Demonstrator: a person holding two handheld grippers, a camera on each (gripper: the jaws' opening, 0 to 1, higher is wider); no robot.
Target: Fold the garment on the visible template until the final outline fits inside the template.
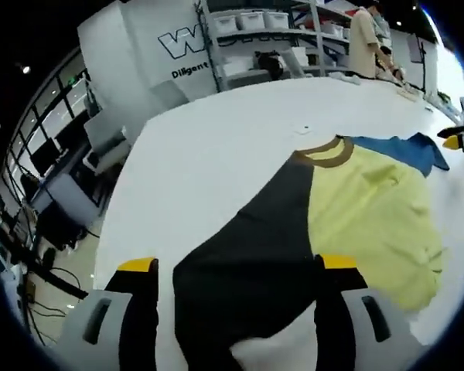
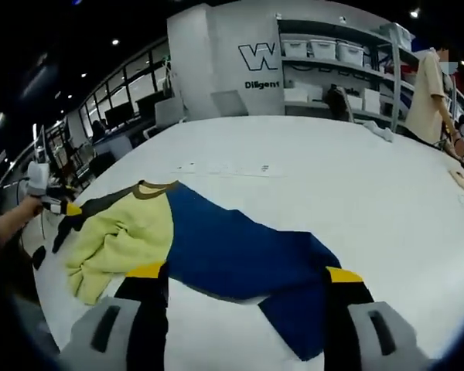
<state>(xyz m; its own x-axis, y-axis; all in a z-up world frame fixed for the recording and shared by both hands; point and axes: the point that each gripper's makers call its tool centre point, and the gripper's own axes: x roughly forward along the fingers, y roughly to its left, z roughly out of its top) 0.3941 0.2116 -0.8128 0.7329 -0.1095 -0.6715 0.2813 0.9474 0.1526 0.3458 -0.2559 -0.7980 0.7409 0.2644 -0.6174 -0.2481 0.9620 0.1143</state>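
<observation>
Shirt (image 1: 317, 232) lies rumpled on the white table (image 1: 216, 147): soft, light, floppy. Left gripper (image 1: 240, 267) and right gripper (image 2: 243, 272) hover with jaws apart, empty. Best pinched at sleeve edges.

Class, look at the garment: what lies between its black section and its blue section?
The yellow middle panel lies between the black section and the blue section, topped by the brown collar; both gripper views show it.

garment (image 1: 317, 224): one, in black, yellow and blue panels
grippers: two, left gripper (image 1: 238, 264) and right gripper (image 2: 246, 272)
table (image 1: 216, 147): one, white
person (image 2: 427, 86): one, standing by the shelves (image 2: 325, 54)
</observation>
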